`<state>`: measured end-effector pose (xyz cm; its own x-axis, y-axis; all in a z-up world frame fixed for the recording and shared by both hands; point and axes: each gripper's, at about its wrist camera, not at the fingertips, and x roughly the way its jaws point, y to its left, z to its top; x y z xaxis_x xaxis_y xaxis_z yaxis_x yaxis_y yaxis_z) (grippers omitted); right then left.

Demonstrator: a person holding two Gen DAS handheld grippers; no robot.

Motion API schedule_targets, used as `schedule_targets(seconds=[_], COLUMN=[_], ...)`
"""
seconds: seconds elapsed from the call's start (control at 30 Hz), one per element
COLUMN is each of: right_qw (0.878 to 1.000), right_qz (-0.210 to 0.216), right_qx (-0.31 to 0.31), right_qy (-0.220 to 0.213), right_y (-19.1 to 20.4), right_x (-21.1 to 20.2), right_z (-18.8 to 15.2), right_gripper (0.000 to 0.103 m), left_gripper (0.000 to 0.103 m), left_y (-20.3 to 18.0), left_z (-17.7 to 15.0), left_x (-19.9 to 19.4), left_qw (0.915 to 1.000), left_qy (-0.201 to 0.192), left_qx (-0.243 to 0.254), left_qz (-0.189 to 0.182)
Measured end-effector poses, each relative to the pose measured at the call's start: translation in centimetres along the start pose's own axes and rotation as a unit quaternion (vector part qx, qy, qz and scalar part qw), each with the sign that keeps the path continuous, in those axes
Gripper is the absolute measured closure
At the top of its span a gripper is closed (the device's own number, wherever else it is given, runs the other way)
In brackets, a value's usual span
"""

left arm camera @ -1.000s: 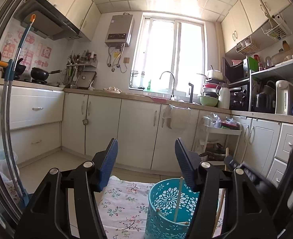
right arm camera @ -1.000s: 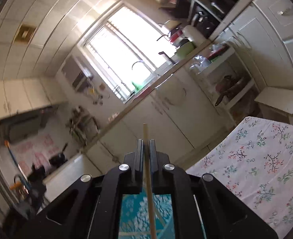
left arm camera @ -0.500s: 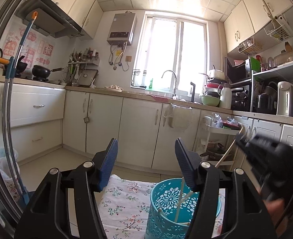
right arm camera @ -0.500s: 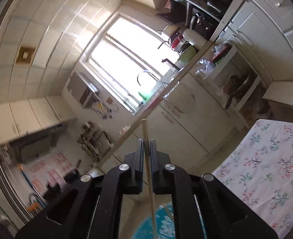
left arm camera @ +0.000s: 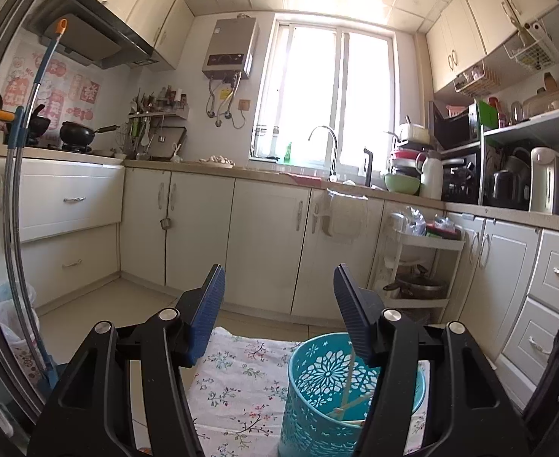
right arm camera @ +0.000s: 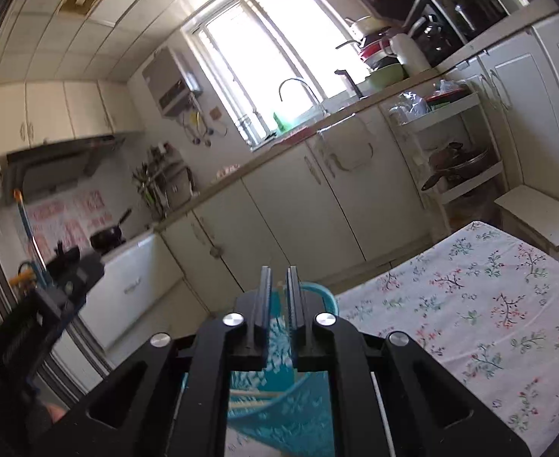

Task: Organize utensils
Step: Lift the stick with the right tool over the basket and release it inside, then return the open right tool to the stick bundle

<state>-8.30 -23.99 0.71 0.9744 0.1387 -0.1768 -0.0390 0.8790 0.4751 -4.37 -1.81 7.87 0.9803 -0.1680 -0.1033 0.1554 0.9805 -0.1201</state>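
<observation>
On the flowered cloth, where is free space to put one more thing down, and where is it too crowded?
Free: the flowered cloth right of the teal basket, up to its far edge near the white stool; also the strip left of the basket in the left wrist view. Crowded: around the basket, where the right gripper hangs with jaws opening.

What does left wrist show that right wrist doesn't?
Left wrist only: the kettle on the right counter, and the left tool's own blue pads, wide apart, holding nothing.
Right wrist only: the white stool beside the table, and the right tool from behind, opening, nothing pinched.
Both: teal basket with chopsticks inside, floral tablecloth, sink faucet.
</observation>
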Motion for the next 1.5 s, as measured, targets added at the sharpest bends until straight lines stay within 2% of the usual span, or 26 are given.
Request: schedule_targets(seconds=[0.13, 0.37, 0.8, 1.0, 1.5], right_qw=[0.999, 0.998, 0.997, 0.994, 0.980], right_qz=[-0.004, -0.004, -0.008, -0.012, -0.027], right_qx=[-0.034, -0.063, -0.071, -0.088, -0.109], right_qy=[0.014, 0.021, 0.039, 0.064, 0.162], right_y=[0.7, 1.7, 1.6, 1.8, 1.0], right_x=[-0.5, -1.3, -2.7, -3.8, -4.9], right_z=[-0.9, -1.6, -2.3, -3.4, -7.7], right_gripper=[0.086, 0.084, 0.077, 0.076, 0.071], left_gripper=[0.041, 0.037, 0.028, 0.025, 0.023], left_y=[0.0, -0.1, -0.2, -0.4, -0.3], left_z=[-0.1, -0.3, -0.8, -1.0, -1.4], left_x=[0.5, 1.0, 2.2, 2.6, 3.3], left_qw=[0.9998, 0.9992, 0.9968, 0.9957, 0.9934], left_qy=[0.016, 0.034, 0.069, 0.081, 0.104], left_qx=[0.007, 0.017, 0.027, 0.031, 0.029], left_qz=[0.007, 0.014, 0.029, 0.034, 0.036])
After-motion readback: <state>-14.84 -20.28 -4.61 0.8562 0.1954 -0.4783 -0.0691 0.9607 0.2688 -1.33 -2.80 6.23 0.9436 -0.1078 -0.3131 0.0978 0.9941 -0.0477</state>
